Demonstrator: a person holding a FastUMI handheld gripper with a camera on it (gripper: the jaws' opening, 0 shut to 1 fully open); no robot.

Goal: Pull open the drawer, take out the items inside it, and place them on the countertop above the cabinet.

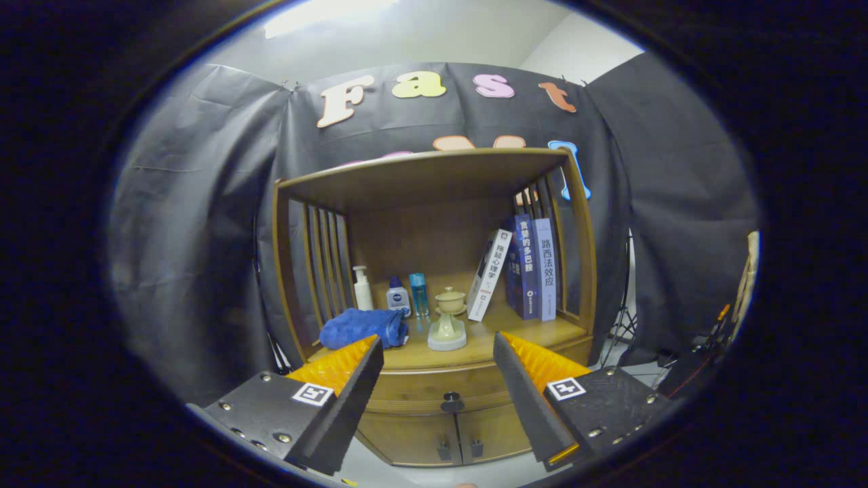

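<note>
Drawer (434,392) sits closed, rigid wood; its small dark knob (451,401) is the sole hold. Gripper (437,352) released, spread wide, short of it.

Cam rides on the tool (437,379), looking fwd along its two fingers, which frame the lower part of the view, spread wide apart. It faces the wooden cabinet (434,285) square-on, from a bit back, at roughly countertop (475,349) height, so the open shelf is seen straight in and the underside of its top board shows. Drawer knob (451,401) sits between the fingers, beyond them. Fisheye bends the booth wall round the sides.
</note>
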